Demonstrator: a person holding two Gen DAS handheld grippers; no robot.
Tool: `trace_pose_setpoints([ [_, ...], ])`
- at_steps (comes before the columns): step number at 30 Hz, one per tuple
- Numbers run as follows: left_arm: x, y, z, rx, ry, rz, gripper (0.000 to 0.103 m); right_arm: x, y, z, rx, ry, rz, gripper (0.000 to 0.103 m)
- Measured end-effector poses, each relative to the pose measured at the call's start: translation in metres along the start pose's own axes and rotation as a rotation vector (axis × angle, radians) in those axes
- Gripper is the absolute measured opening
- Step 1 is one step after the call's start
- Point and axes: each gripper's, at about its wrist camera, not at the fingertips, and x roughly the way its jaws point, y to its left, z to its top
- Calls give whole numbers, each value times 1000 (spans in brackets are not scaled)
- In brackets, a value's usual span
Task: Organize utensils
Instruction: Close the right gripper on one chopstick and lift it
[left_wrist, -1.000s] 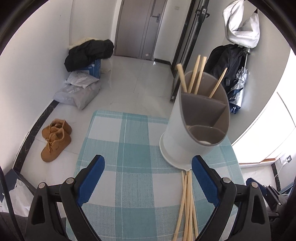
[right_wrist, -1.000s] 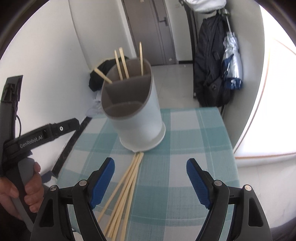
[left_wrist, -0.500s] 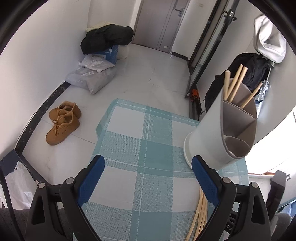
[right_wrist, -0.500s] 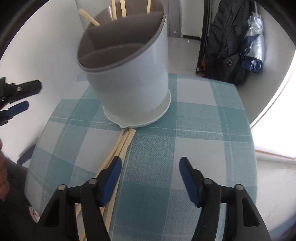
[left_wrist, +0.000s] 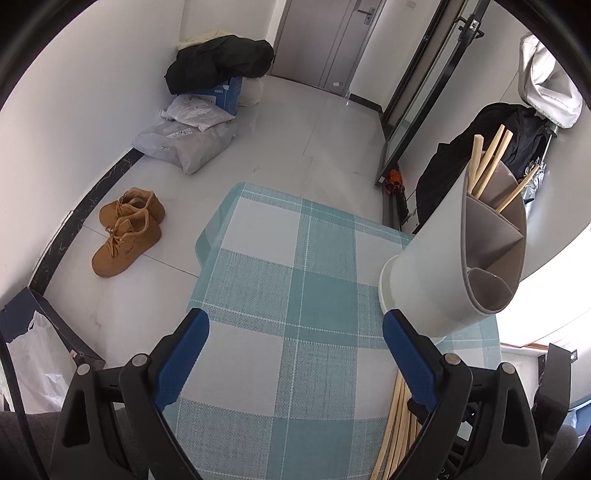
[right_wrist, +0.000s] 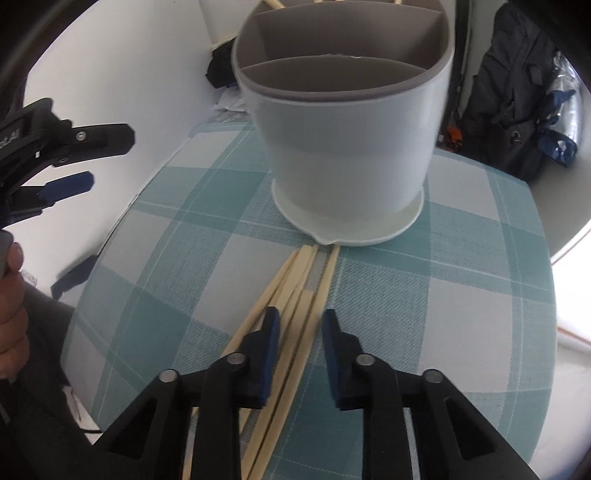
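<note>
One teal-and-white checked tabletop (right_wrist: 461, 266) carries a white plastic three-compartment utensil holder (right_wrist: 347, 147); loose pale wooden chopsticks (right_wrist: 295, 280) lie just before its base. Right tongs (right_wrist: 300, 325) have just been closing around some, not visibly pressing; left tongs (left_wrist: 295, 332) stand apart, empty

Both grippers (right_wrist: 297, 334): black plastic frames, blue ribbed pads (left_wrist: 181, 360), silver screws.

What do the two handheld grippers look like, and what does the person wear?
Each gripper, the left gripper and the right gripper, has black angular arms with silver rivets and two blue ribbed pads. The left one carries white lettering on its side, cut off at the frame edge. The person's hand grips a grey handle; the clothing looks dark.
</note>
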Motion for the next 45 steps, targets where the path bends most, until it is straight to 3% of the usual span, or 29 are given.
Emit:
trace_pose_setpoints([
  [3, 0, 1, 0, -4, 5, -1, 93, -1, 6, -7, -28, 40, 21, 14],
  [11, -1, 5, 1, -16, 4, -5, 92, -11, 18, -22, -102, 88, 46, 14],
  [16, 0, 9, 1, -30, 11, -1, 92, -10, -9, 2, -49, 43, 0, 16],
  [20, 2, 14, 2, -47, 19, 2, 92, 2, -18, 12, 5, 86, -38, 17],
  [23, 3, 17, 3, -61, 24, -2, 92, 8, -13, 15, -14, 108, -23, 17],
  [29, 3, 19, 4, -72, 27, 4, 92, 8, 2, 11, -87, 108, -72, 17],
  [45, 4, 24, 4, -53, 17, 59, 92, 23, 17, 35, -89, 110, -101, 17],
])
